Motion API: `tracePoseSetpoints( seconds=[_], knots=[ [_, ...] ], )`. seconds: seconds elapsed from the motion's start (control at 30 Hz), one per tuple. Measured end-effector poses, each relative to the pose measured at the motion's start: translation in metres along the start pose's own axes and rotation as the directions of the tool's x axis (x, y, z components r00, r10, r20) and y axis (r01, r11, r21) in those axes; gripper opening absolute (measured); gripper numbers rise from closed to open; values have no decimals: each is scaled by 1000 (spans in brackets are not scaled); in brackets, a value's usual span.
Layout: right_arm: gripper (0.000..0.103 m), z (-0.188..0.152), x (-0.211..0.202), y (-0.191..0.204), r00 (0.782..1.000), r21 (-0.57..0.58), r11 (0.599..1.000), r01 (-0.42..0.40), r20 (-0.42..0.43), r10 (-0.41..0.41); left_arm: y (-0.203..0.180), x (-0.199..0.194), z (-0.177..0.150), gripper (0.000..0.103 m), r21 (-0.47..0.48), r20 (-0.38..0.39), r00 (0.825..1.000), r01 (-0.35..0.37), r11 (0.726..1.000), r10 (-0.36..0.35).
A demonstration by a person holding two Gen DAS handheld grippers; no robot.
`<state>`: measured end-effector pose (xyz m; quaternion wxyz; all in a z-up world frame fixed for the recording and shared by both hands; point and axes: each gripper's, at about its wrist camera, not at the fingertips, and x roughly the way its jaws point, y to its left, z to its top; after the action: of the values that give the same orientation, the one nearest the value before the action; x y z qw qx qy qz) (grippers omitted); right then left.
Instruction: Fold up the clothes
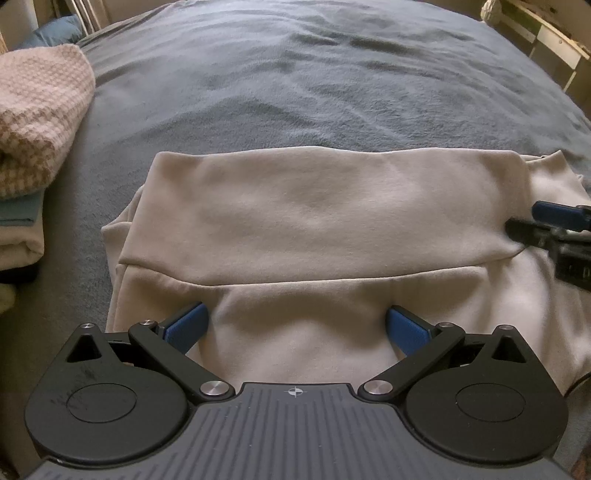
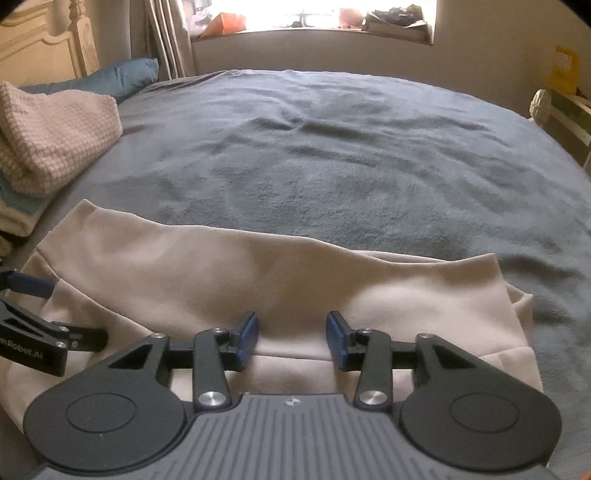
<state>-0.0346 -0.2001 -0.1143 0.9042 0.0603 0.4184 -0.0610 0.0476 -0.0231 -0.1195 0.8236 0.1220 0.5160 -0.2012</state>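
Both grippers, left [image 1: 297,325] and right [image 2: 291,339], hang released over the sweater [image 1: 314,221]; its long fold runs crosswise just ahead of them.

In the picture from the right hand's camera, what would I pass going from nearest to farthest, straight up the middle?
Right tool, open over the cloth → folded beige garment → wide grey-blue bed cover → wall below the window → bright window sill with clutter.
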Motion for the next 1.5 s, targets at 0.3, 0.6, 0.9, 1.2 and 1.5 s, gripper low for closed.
tracePoseSetpoints(
  seconds=[0.3,0.6,0.9,1.2,1.5],
  knots=[
    [75,-5,2,9,1000,-26,1000,-14,3,14,1,0,0,103,-3,1,1000,5,1000,-5],
    [75,-5,1,11,1000,-26,1000,-6,-1,6,1,-1,0,103,-10,-4,1000,0,1000,0],
    [76,-3,2,10,1000,-23,1000,-8,-11,8,0,0,-2,103,-14,-2,1000,-4,1000,4],
    [76,-3,3,10,1000,-14,1000,-6,-17,5,0,0,-2,103,-14,4,1000,-6,1000,6],
    [76,-3,3,11,1000,-9,1000,-2,-21,2,-1,-1,-4,103,-10,18,1000,-6,1000,6]
  ],
)
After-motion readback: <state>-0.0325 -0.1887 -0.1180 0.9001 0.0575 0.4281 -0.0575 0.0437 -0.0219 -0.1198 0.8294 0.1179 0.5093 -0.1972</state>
